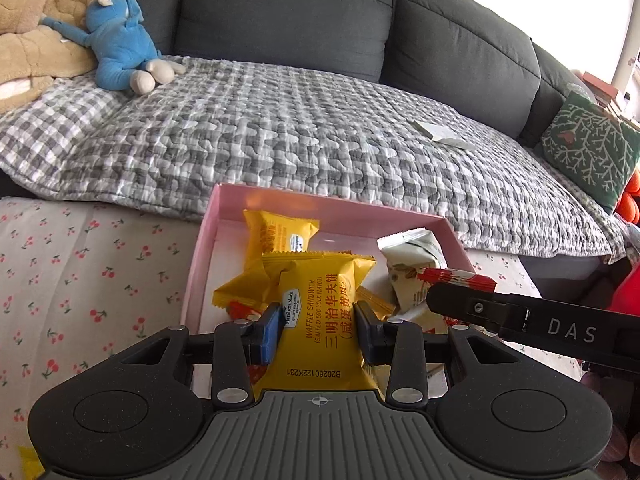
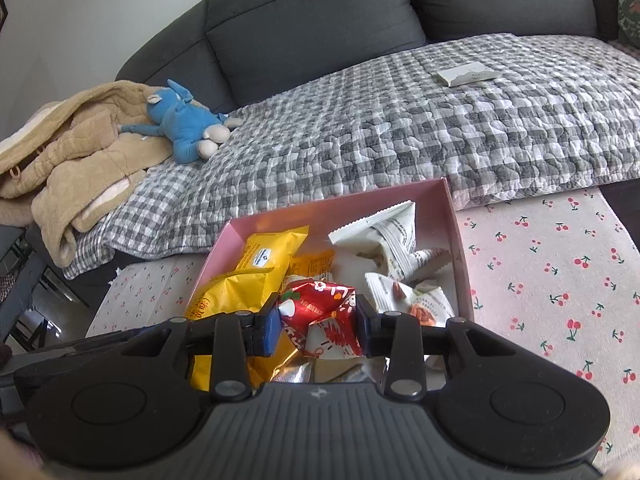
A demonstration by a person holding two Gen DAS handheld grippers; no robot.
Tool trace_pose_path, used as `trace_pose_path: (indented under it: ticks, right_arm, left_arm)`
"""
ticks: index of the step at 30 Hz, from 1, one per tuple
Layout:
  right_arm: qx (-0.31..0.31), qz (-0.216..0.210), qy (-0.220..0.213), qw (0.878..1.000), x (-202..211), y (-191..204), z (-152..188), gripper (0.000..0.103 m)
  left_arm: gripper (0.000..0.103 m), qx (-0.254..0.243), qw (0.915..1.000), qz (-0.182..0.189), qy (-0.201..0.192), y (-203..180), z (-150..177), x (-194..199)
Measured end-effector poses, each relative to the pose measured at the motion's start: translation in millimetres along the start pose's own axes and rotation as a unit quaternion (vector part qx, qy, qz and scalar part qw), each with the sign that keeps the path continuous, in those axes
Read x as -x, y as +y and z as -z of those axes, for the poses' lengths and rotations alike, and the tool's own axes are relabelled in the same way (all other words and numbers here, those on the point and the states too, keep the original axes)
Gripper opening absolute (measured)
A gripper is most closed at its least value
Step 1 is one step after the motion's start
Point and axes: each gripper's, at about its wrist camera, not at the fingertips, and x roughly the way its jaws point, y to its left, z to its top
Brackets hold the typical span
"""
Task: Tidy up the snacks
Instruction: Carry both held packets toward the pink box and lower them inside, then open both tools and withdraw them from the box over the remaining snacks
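A yellow snack pack [image 1: 316,312] is held tight between the two blue pads of the left hand-held gripper [image 1: 316,330]. The pack stands on end between the pads, with its crinkled top edge pointing away from the camera. It is held just above the pink box [image 1: 200,248], over the near part of the box.

A red snack pack [image 2: 320,320] is squeezed between the pads of the right hand-held gripper [image 2: 317,322]. This pack is crumpled, and it is also held over the near part of the pink box. In the left wrist view, the red pack can be seen poking out at the tip of the right hand-held gripper, just to the right of the yellow pack.

More snacks are lying inside the pink box. Other yellow packs [image 2: 268,256] are seen on the left side of the box, and white packs [image 2: 384,232] are seen on the right side. The box is set on a tabletop [image 2: 560,264] covered with a cloth with little cherries on it.

Behind the tabletop, a dark sofa [image 1: 288,12] is covered with a grey checked blanket [image 1: 280,128]. A blue soft toy [image 1: 120,44] is lying on the blanket beside a tan coat [image 2: 72,140]. A green pillow [image 1: 592,148] is seen at the far right of the sofa.
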Motion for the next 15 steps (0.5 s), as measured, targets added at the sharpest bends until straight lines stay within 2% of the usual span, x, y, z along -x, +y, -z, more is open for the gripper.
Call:
trace_pose_path:
  ticks: [5,11,15]
  right_arm:
    - [-0.018,0.0,0.0,1.0,-16.0,-7.8,-11.3,0.034]
    - [-0.004,0.013,-0.004,1.0,-25.2,-7.7,-20.2,0.035]
    - [-0.003,0.025,-0.007,1.0,-30.4,-12.2,-23.7,0.036]
  left_arm:
    - [0.036,0.004,1.0,-0.005,-0.006,-2.9,-9.7,-24.1]
    - [0.036,-0.029,0.9986,-0.035,-0.025,-9.5,-20.0,-41.3]
    - [0.037,-0.035,0.9981,-0.041,-0.03,-9.0,-25.1,-48.2]
